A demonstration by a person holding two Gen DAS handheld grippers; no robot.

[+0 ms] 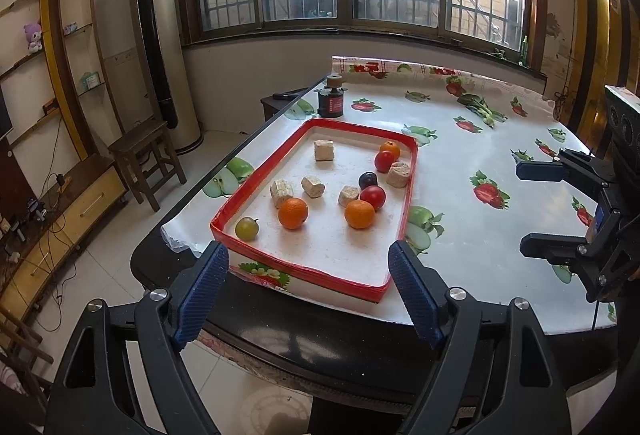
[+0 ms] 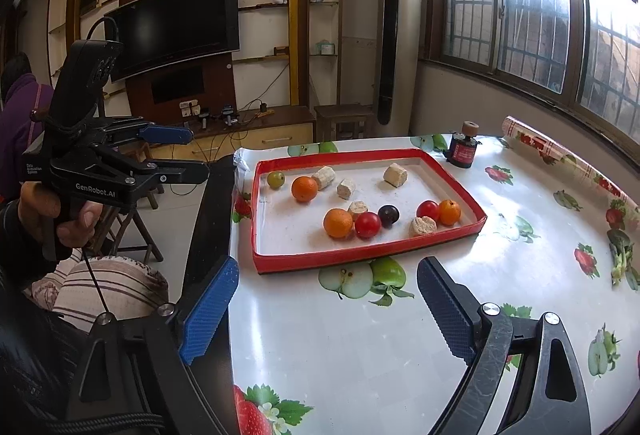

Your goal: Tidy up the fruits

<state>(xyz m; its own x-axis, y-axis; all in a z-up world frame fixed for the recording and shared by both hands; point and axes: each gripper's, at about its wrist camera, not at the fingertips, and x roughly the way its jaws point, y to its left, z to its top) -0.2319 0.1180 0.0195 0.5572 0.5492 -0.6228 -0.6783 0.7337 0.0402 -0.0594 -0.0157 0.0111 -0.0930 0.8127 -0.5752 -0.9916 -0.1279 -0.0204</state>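
Note:
A white tray with a red rim [image 1: 256, 175] [image 2: 360, 259] lies on the table. It holds two big oranges [image 1: 293, 213] [image 1: 359, 214], a small orange [image 1: 390, 149], two red fruits [image 1: 373, 197] [image 1: 384, 160], a dark plum [image 1: 368, 180], a green fruit [image 1: 247, 228] and several beige chunks [image 1: 323, 150]. My left gripper [image 1: 308, 249] hovers open at the tray's near end, nothing between its blue pads. My right gripper [image 2: 328, 267] stands open and empty over the tablecloth beside the tray's long side. Each gripper shows in the other's view [image 1: 528, 211] [image 2: 196, 153].
A black jar with a cork top [image 1: 331, 97] [image 2: 463, 149] stands past the tray's far end. A green vegetable [image 1: 482, 109] lies near the window side. A wooden stool [image 1: 146, 159] and a tall air conditioner [image 1: 164, 47] stand off the table. A person in purple [image 2: 20, 107] sits behind.

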